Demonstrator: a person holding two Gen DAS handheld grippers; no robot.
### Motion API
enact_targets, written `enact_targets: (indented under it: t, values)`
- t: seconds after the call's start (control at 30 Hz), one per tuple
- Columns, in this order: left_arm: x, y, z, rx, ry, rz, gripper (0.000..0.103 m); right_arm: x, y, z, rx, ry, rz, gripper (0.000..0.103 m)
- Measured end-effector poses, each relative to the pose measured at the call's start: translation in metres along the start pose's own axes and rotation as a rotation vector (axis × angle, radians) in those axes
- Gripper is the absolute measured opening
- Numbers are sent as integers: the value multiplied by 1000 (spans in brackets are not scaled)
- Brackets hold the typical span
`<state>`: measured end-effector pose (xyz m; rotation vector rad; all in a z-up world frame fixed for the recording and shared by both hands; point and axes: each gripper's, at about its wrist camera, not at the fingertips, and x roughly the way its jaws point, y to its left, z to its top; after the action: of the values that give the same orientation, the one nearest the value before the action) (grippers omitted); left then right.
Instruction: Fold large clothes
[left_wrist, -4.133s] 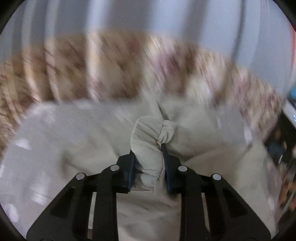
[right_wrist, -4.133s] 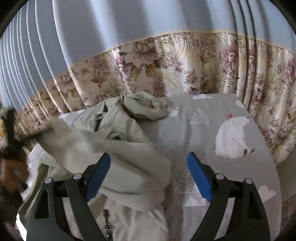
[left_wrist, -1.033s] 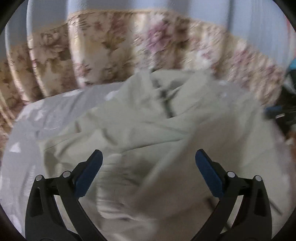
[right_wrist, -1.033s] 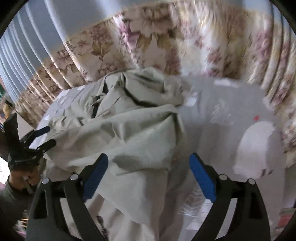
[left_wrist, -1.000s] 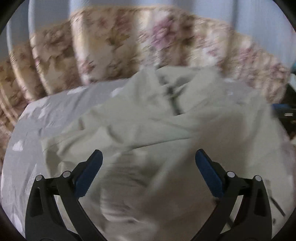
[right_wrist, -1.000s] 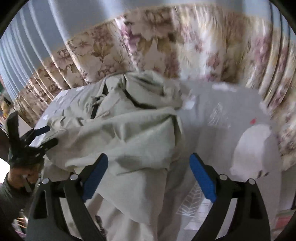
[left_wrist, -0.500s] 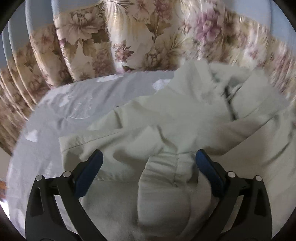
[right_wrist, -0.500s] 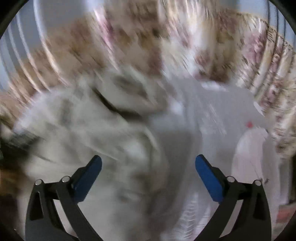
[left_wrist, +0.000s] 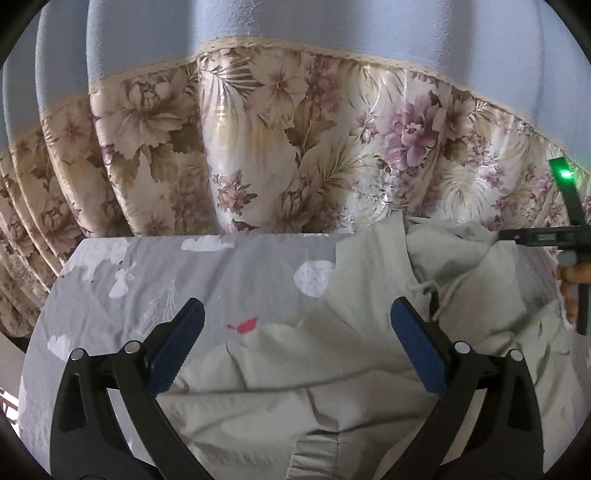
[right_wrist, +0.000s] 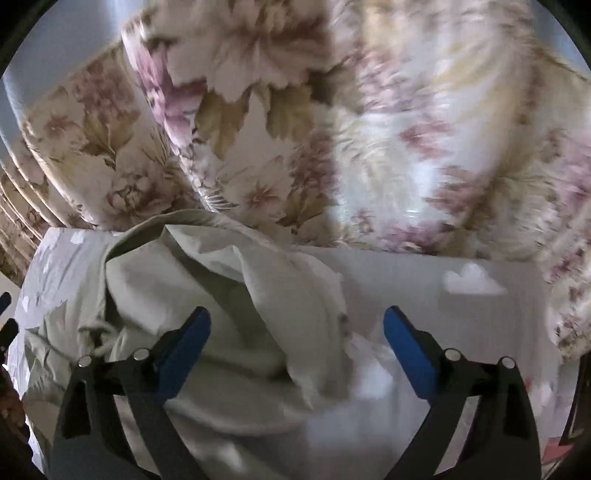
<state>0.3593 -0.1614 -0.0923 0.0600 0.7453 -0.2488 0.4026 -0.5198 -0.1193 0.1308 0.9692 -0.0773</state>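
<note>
Ahead of both my grippers hangs a flowered curtain (left_wrist: 280, 147) with a plain blue band above it, filling the far side of each view. Below it I see the grey bedsheet (left_wrist: 207, 280), printed with white clouds, trees and a small red bird, spread flat under my tools.

The pale beige jacket (left_wrist: 332, 376) lies crumpled on that sheet. From my left gripper (left_wrist: 295, 343) it sits directly beneath and ahead to the right, with a gathered cuff or hem showing at the bottom edge between the fingers. From my right gripper (right_wrist: 295, 347) the jacket (right_wrist: 229, 295) is bunched ahead and to the left, its folds rising into a loose heap, while bare sheet (right_wrist: 461, 314) lies ahead to the right.

My left gripper is spread wide, its blue pads well apart and holding nothing; cloth lies below the gap. My right gripper is likewise spread wide and empty, hanging over the jacket's right edge. That view is blurred toward the right.

A white drawstring (left_wrist: 439, 291) trails across the jacket just ahead of my left gripper's right finger. At the far right of the left view, part of the other tool (left_wrist: 569, 229) shows, with a small green light on it.
</note>
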Motion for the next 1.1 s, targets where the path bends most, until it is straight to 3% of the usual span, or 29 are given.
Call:
enact_targets:
  t: [0.1,0.13,0.17,0.2,0.27,0.5,0.57,0.67,0.73,0.8,0.9,1.03,1.1]
  values:
    - [-4,1,-1,-15,-10,-16,100,25,10,7,-1,68,2,94]
    - [-5,1,-3,-13,-8,-19,100,31,11,7,2,92,4,76]
    - [-6,0,-5,-9,-5,-24,100,40,13,8,-7,128,4,30]
    - [-7,0,-7,-5,-1,-25,100,43,17,11,-18,145,-7,13]
    - [-10,2,-8,-10,0,-28,100,37,28,17,-43,105,-32,8]
    - [-36,19,9,-85,-32,-15,100,-91,81,18,-67,-268,161,6]
    - [-53,22,16,-94,-61,-20,100,-137,99,-1,-88,-364,271,6]
    - [-92,31,20,-102,-125,-25,100,-201,141,-63,-270,-449,403,7]
    - [-116,41,14,-109,-157,-29,100,-219,161,-124,-415,-438,479,10]
    - [-133,50,-1,-119,-145,-45,100,-210,169,-171,-510,-340,475,16]
    - [-142,61,-28,-127,-109,-36,100,-186,161,-235,-579,-192,411,17]
    - [-131,61,-53,-127,-30,-27,100,-190,122,-253,-441,-178,441,26]
    - [-121,53,-61,-141,13,-47,100,-199,107,-243,-366,-197,455,43]
